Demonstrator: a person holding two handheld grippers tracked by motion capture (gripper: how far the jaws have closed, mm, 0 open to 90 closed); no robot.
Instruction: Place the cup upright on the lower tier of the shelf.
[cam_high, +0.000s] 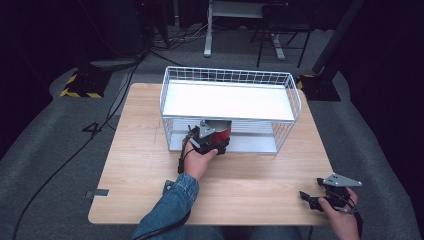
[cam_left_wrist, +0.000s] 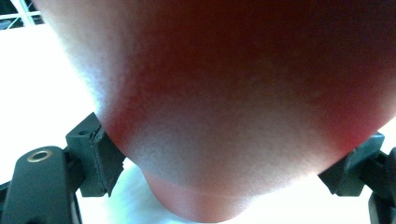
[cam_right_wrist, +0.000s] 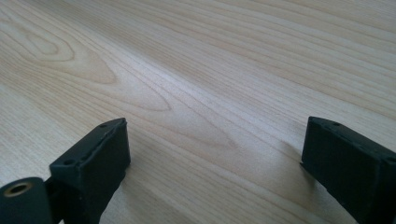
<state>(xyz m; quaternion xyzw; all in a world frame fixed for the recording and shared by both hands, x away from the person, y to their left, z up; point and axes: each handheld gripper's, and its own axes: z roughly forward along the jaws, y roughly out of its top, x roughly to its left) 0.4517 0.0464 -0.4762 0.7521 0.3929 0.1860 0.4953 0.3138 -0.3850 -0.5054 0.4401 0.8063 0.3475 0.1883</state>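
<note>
A red round object (cam_high: 220, 131) sits at the front of the lower shelf (cam_high: 252, 144) of a white wire rack (cam_high: 230, 75). My left gripper (cam_high: 214, 136) is shut on it, reaching in under the upper shelf (cam_high: 230, 100). In the left gripper view the red object (cam_left_wrist: 243, 93) is very close, with a black pad (cam_left_wrist: 95, 158) pressed on each side. My right gripper (cam_high: 311, 191) rests open near the table's front right corner. In the right gripper view its jaws stand wide apart over bare wood, with nothing between the fingertips (cam_right_wrist: 215, 161).
The wooden table (cam_high: 145, 165) carries the rack at its back centre. A cable (cam_high: 65, 160) trails over the grey floor on the left. Desk legs (cam_high: 207, 35) and a chair (cam_high: 280, 30) stand behind the table.
</note>
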